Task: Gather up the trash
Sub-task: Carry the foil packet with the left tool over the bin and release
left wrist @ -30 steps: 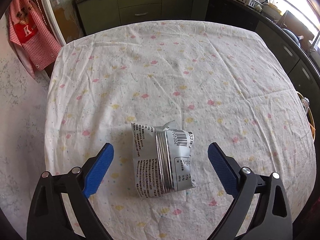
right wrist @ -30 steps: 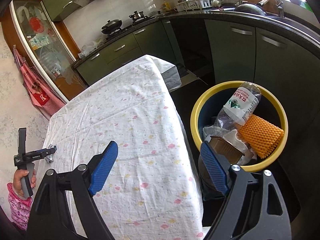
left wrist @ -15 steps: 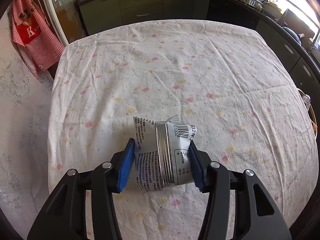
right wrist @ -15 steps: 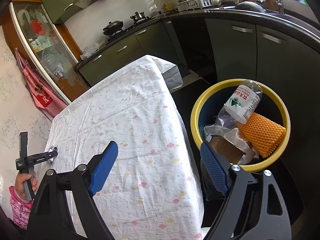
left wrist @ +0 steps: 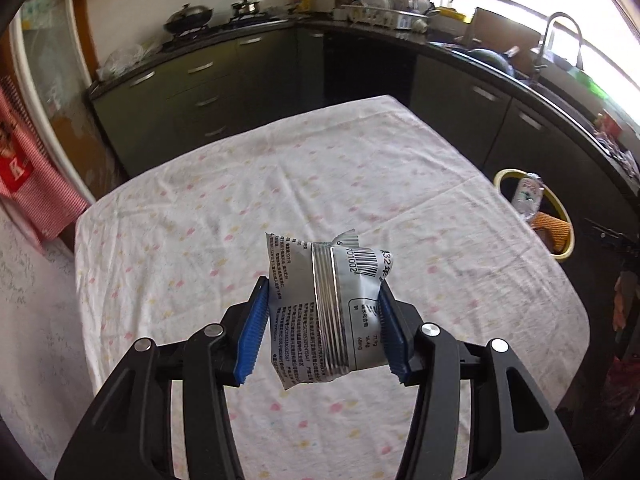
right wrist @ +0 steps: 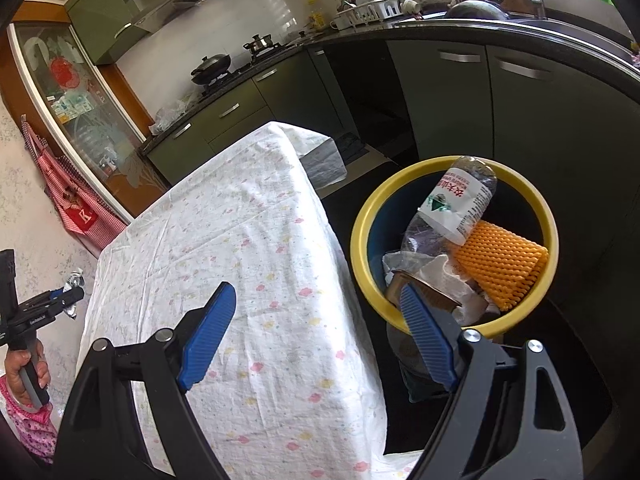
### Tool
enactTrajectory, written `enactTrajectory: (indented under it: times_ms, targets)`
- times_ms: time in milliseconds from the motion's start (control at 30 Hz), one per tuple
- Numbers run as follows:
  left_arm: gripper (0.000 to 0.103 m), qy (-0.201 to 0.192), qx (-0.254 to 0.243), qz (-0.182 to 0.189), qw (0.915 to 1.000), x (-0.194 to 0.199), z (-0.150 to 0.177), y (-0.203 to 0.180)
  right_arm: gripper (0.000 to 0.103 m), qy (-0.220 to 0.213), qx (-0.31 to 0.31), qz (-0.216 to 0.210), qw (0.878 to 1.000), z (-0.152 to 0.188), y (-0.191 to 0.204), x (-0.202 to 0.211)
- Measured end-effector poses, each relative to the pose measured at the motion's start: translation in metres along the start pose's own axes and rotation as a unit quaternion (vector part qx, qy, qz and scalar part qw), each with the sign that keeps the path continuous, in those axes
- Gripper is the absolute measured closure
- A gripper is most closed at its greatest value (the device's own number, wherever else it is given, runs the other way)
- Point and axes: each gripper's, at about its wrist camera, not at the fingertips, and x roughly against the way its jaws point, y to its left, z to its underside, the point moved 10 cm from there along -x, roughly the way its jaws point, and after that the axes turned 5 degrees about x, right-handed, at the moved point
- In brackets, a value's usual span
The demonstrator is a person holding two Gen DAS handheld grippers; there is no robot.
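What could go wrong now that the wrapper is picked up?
The left hand-held gripper pinches the thin wrapper only by its sides, so it might slip out. The bin sits past the table's far edge and already holds a bottle, so a drop could miss or bounce off.

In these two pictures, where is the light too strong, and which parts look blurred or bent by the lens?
Left wrist view: the window at upper right is blown out white, the far cabinets look soft, yet the print on the silver foil snack wrapper in the left tongs stays sharp. Right wrist view: the black countertop edge bows strongly, and the yellow-rimmed trash bin is evenly lit.
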Motion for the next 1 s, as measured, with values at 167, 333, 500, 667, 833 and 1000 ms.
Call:
enactTrajectory:
  times_ms: [167, 333, 500, 667, 833, 1000]
  targets:
    - [0.051, -0.021, -0.073, 0.075, 0.9943, -0.004, -0.045, -0.093, 0.023, -0.023, -0.02, 0.037, 0.999, -0.002, -0.034, 0.024]
    - [0.051, -0.021, -0.153, 0.144, 0.9775, -0.021, -0.078, -0.203, 0.023, -0.046, -0.051, 0.066, 0.995, -0.001, -0.074, 0.051]
    - [0.051, 0.003, -0.222, 0.198, 0.9547, -0.053, -0.091, -0.31, 0.023, -0.058, -0.08, 0.078, 0.992, 0.004, -0.104, 0.064]
    - [0.051, 0.029, -0.268, 0.215, 0.9386, -0.093, -0.085, -0.391, 0.023, -0.059, -0.104, 0.085, 0.989, 0.01, -0.127, 0.067]
    - [0.051, 0.053, -0.279, 0.219, 0.9335, -0.13, -0.075, -0.437, 0.023, -0.059, -0.119, 0.092, 0.987, 0.017, -0.141, 0.071]
    - [0.035, 0.076, -0.266, 0.213, 0.937, -0.168, -0.07, -0.457, 0.023, -0.061, -0.13, 0.098, 0.985, 0.02, -0.148, 0.072]
